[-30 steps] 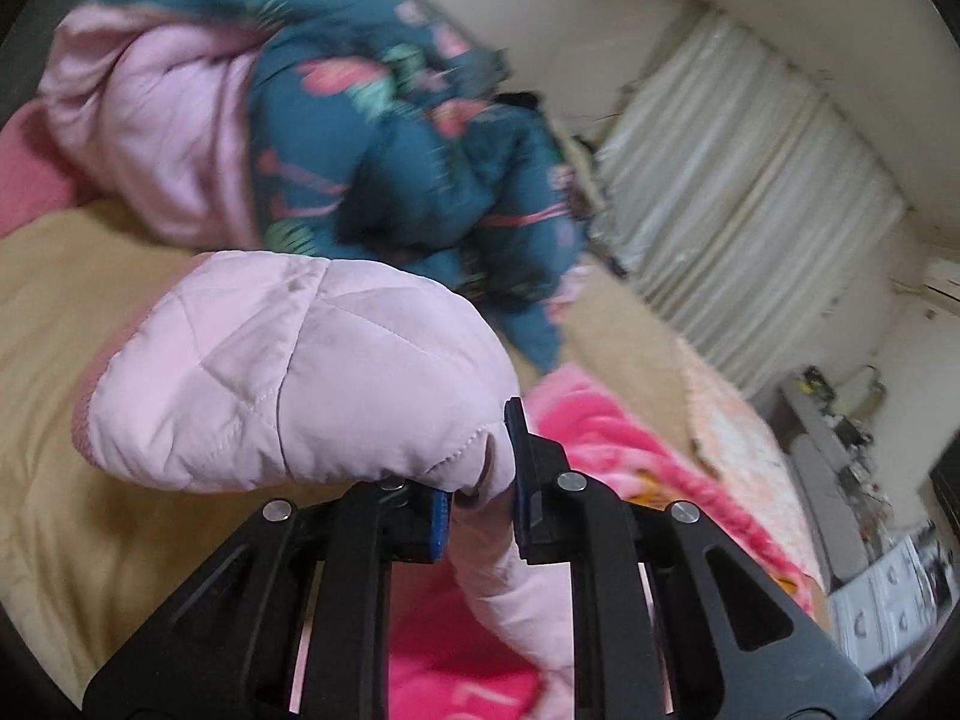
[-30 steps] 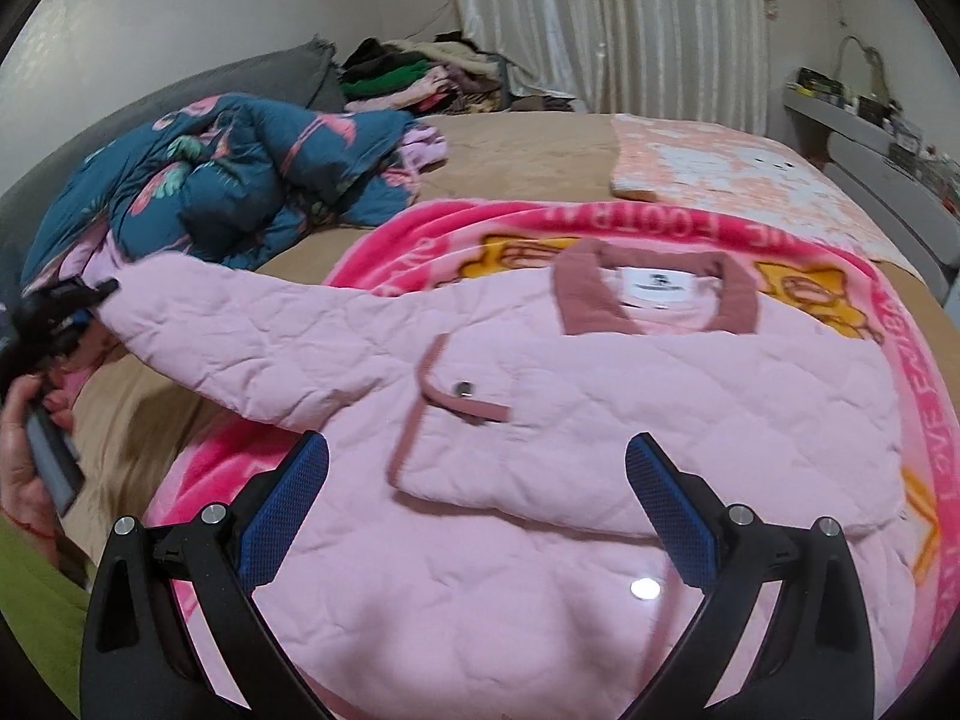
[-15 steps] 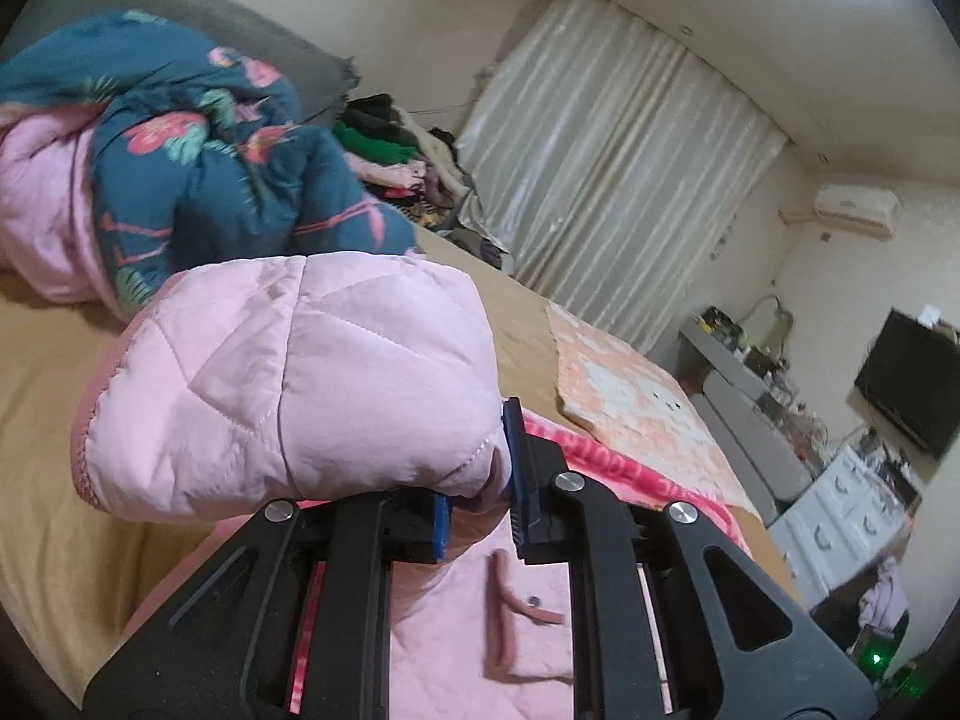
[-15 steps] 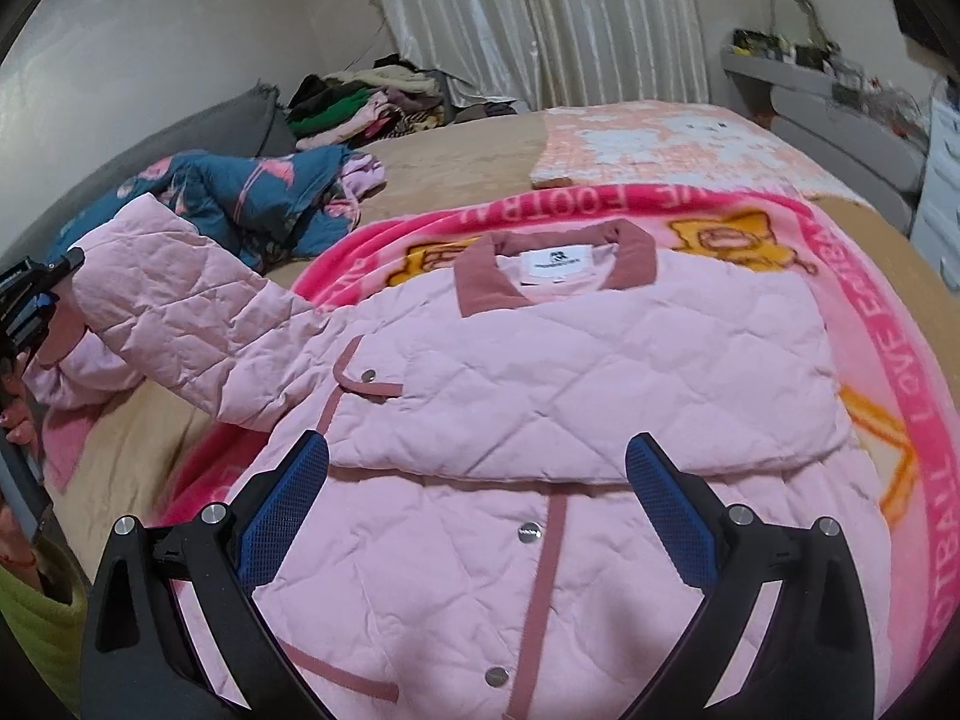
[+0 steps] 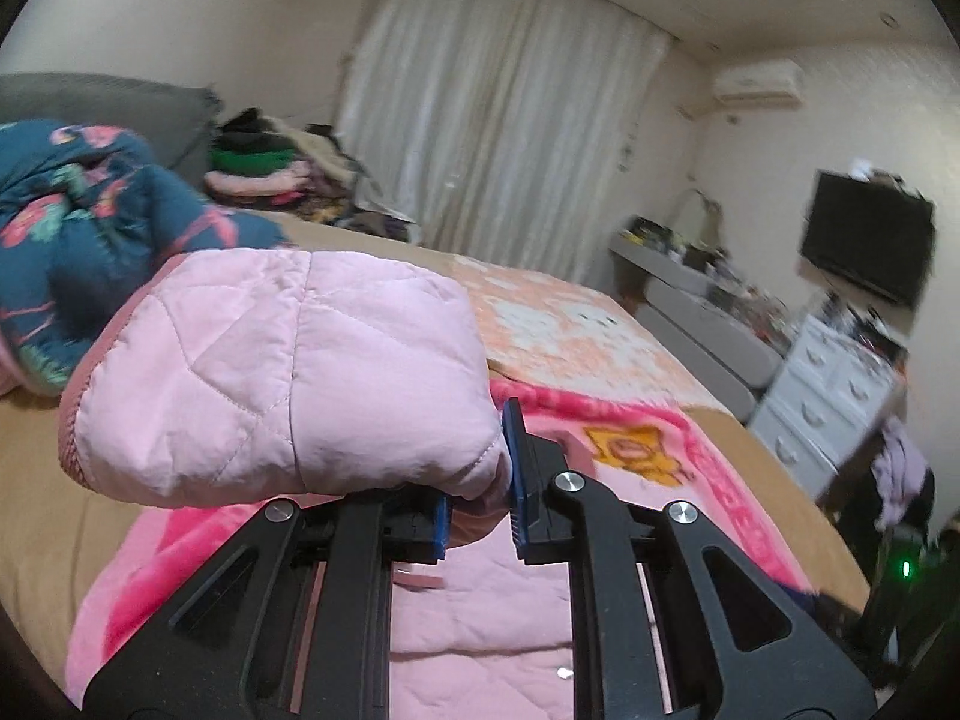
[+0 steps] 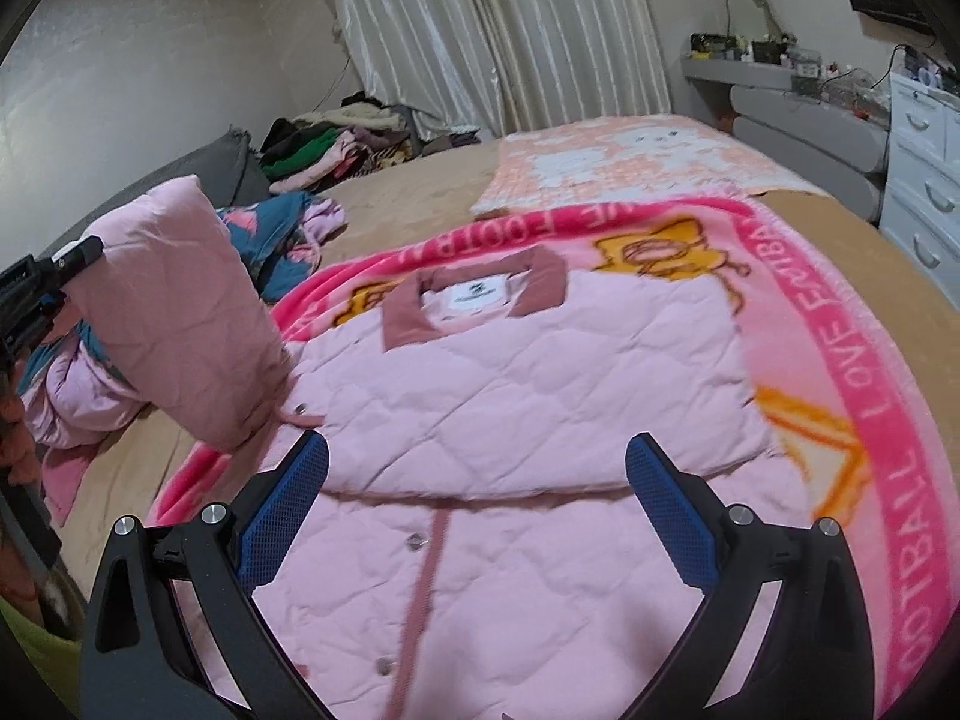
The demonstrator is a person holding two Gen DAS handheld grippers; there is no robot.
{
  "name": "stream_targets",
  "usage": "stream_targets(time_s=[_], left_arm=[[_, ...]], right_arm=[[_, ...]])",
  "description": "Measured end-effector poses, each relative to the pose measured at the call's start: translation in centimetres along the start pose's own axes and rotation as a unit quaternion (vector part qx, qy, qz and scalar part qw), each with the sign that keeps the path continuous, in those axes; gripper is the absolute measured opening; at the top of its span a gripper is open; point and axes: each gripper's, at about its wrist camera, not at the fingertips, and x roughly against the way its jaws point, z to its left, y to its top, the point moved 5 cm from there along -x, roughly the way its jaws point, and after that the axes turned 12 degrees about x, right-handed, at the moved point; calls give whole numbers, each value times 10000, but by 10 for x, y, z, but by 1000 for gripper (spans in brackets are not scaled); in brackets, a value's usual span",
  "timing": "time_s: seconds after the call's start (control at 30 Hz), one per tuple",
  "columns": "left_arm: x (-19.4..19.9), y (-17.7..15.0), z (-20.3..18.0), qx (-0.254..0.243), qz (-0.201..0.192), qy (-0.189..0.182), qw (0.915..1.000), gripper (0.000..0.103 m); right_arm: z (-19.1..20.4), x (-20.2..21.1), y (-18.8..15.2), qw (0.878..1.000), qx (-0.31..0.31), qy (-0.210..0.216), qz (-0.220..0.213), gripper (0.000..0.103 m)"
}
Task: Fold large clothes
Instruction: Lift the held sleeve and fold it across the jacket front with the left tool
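A pink quilted jacket [image 6: 540, 396] with a dusty-rose collar lies front up on a bright pink blanket [image 6: 870, 420] on the bed. One sleeve is folded across its chest. My left gripper [image 5: 477, 495] is shut on the cuff end of the other sleeve [image 5: 282, 372], which bulges up over its fingers. In the right wrist view that sleeve [image 6: 174, 318] stands lifted at the jacket's left side, with the left gripper [image 6: 42, 288] at the frame's edge. My right gripper [image 6: 477, 504] hangs open above the jacket's lower front, holding nothing.
A teal flowered garment [image 5: 78, 228] is heaped at the left of the bed. A pile of clothes [image 6: 336, 144] lies by the curtain. A peach patterned cloth [image 6: 630, 162] covers the far side. White drawers [image 6: 924, 180] and a grey shelf stand at the right.
The left gripper has carried the sleeve cuff up and in toward the jacket body, rolling as it went. The right gripper has moved over the jacket, staying open.
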Motion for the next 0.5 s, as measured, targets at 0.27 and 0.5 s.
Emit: stream_targets(time_s=[0.27,0.5], left_arm=[[-53,-62,-55,-969,477,72,9941,8],[-97,-146,-94,-2203,1003,108,9702,8]], right_arm=[[-51,9,-8,9990,-259,-332,-124,99],[-99,35,-14,9953,-819,-380,-354,99]])
